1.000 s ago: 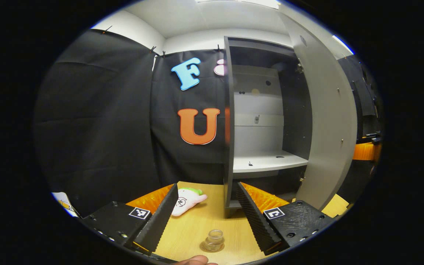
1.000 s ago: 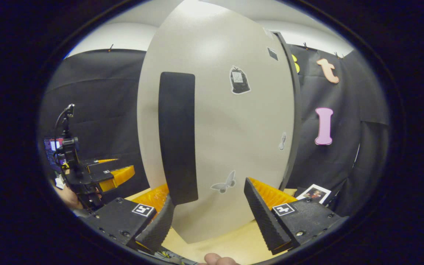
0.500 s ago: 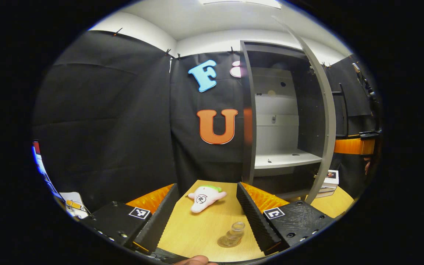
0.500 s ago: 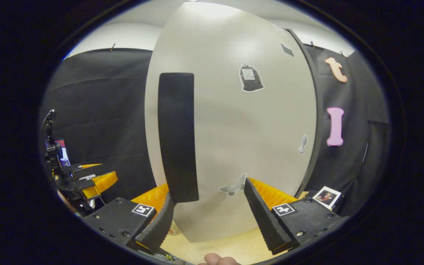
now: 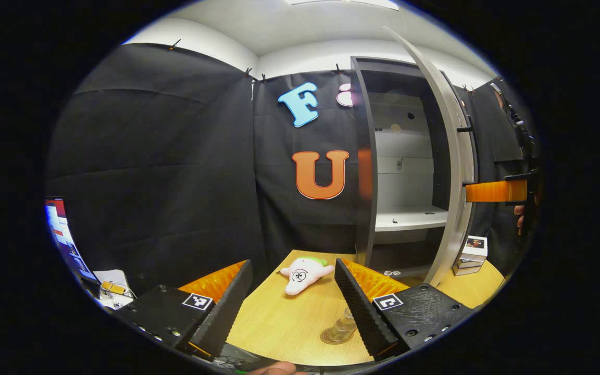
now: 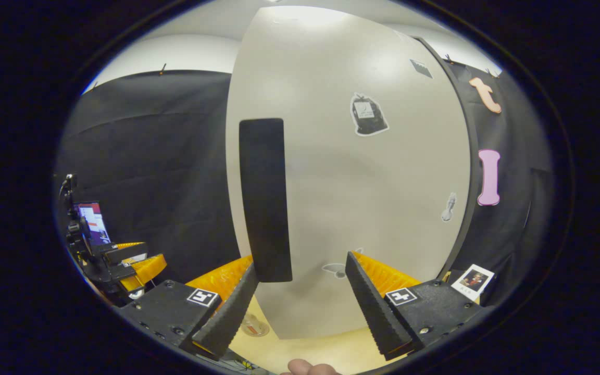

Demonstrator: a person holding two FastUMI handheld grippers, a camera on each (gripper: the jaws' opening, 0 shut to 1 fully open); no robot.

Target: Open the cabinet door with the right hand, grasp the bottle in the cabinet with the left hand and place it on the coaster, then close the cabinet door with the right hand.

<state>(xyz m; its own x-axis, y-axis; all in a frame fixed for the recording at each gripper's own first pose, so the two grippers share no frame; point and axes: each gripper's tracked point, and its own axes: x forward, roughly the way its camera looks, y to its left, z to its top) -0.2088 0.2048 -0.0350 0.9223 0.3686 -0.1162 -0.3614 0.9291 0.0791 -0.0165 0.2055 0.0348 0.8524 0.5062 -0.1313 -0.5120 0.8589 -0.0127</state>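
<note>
Glass bottle (image 5: 342, 326) stands upright on the coaster (image 5: 335, 336).

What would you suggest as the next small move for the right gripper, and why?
Probably push the cabinet door on toward the frame. The bottle already stands on the coaster, the door is still ajar in the left gripper view, and the open right gripper sits at its black handle.
</note>
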